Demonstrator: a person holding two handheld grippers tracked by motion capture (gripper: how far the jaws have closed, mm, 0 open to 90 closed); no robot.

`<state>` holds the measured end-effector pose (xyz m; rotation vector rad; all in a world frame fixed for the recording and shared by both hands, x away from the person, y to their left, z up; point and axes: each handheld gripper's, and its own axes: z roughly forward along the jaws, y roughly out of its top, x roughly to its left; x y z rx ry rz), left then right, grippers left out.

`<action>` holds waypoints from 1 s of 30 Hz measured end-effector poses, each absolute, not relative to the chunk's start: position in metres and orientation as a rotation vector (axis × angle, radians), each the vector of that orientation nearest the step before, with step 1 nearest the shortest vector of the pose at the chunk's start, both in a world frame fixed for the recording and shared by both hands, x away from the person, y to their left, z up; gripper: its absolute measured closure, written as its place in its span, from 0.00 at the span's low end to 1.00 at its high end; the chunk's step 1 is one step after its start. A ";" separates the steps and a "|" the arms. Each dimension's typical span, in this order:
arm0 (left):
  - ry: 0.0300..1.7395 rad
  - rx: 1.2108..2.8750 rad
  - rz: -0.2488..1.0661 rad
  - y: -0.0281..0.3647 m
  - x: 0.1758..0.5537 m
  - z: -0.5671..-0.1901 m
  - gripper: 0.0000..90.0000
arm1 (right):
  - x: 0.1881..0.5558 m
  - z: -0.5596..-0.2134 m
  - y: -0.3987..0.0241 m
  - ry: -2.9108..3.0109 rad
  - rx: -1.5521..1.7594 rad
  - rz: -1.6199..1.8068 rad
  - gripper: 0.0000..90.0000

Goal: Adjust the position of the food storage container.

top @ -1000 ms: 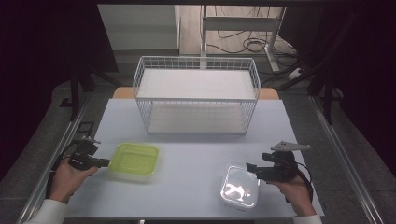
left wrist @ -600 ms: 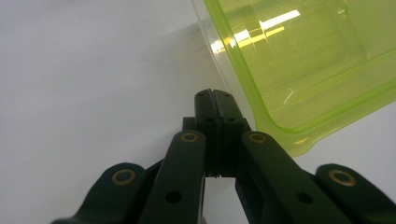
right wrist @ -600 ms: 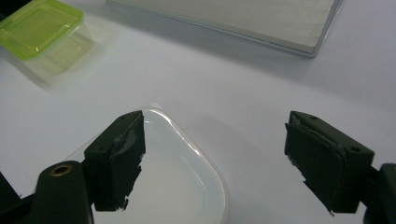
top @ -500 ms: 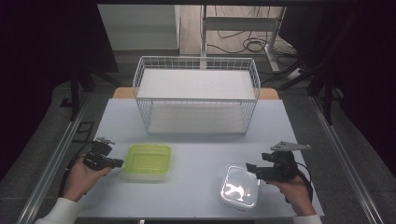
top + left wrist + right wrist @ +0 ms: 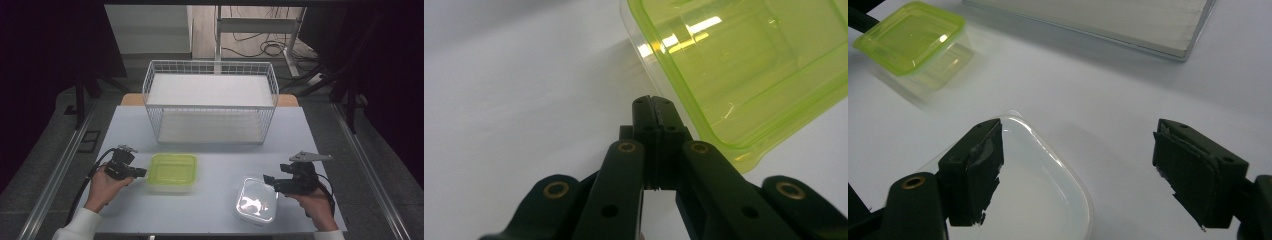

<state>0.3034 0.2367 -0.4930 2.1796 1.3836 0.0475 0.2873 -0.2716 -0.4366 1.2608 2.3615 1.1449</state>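
Lidded box (image 5: 172, 171) left of tub (image 5: 255, 200) (wire basket (image 5: 210, 102) behind both).

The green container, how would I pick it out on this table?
Start at the wire basket at the table's far side. In front of its left half sits the green container, beside the shut left gripper. Its lime-green tint distinguishes it from the clear white-lidded container.

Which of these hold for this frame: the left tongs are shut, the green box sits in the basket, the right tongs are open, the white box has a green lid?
1. The left tongs are shut. True.
2. The green box sits in the basket. False: it is on the table, in front of the basket.
3. The right tongs are open. True.
4. The white box has a green lid. False: its lid is white.
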 end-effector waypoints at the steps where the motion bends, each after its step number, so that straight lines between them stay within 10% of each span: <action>1: 1.384 2.180 0.047 0.237 0.303 -0.493 1.00 | 0.287 -0.437 -0.272 2.361 1.261 1.145 0.23; 30: 1.250 2.163 -0.078 0.159 0.320 -0.500 0.99 | 0.288 -0.435 -0.270 2.364 1.257 1.154 0.23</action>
